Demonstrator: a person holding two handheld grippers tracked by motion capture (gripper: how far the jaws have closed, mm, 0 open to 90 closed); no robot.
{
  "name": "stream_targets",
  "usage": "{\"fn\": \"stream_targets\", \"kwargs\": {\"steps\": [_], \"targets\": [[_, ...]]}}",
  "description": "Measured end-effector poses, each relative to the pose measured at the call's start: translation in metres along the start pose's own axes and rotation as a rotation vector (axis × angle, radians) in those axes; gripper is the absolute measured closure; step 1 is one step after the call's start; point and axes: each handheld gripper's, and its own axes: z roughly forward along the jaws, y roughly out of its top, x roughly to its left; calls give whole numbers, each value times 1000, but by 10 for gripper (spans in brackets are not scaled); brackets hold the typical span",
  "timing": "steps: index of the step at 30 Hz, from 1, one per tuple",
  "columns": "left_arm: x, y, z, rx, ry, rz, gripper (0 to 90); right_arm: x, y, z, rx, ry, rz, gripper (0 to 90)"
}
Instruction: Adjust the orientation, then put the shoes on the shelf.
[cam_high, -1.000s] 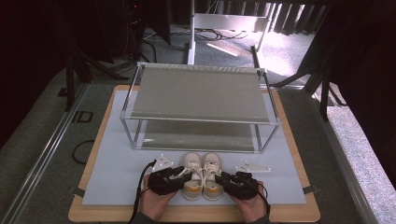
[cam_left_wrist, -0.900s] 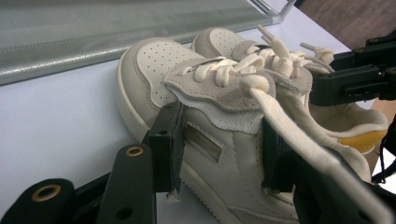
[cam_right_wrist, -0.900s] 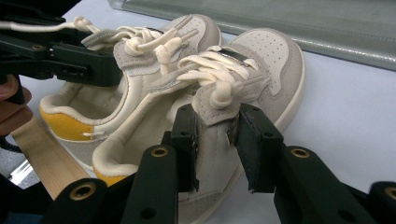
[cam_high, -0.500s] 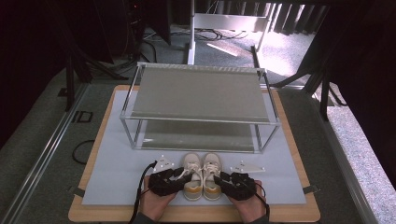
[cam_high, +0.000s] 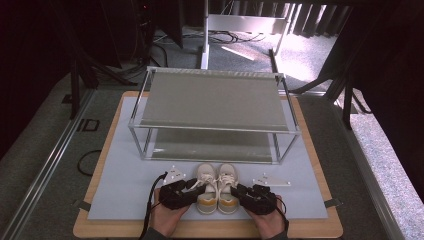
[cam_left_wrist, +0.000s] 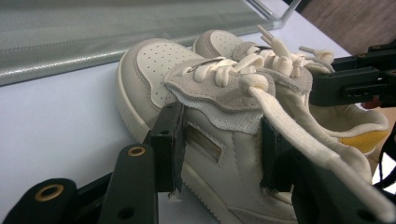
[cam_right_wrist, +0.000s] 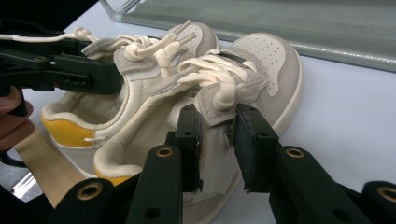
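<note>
Two small cream sneakers with yellow heels stand side by side on the mat, toes toward the rack: the left shoe (cam_high: 206, 186) and the right shoe (cam_high: 228, 186). My left gripper (cam_high: 198, 184) comes in from the left and is shut on the left shoe's (cam_left_wrist: 187, 84) outer side wall; its pads (cam_left_wrist: 171, 142) press the collar below the laces. My right gripper (cam_high: 240, 190) is shut on the right shoe's (cam_right_wrist: 261, 70) outer side wall, and its jaws have just closed tighter. Each gripper view shows the other gripper (cam_left_wrist: 355, 79) (cam_right_wrist: 60, 65) beyond its shoe.
A metal-framed two-shelf rack (cam_high: 215, 100) stands just behind the shoes. A pale blue mat (cam_high: 120, 175) covers a wooden board (cam_high: 80, 231). Small white tags lie at left (cam_high: 174, 173) and right (cam_high: 270, 179) of the shoes. Bare mat stretches to both sides.
</note>
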Motion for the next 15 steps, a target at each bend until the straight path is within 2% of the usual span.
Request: {"fn": "stream_targets", "kwargs": {"steps": [15], "targets": [[0,7,-1,-18,4,1,565,-1,5,-2,-20,0,6,721]]}}
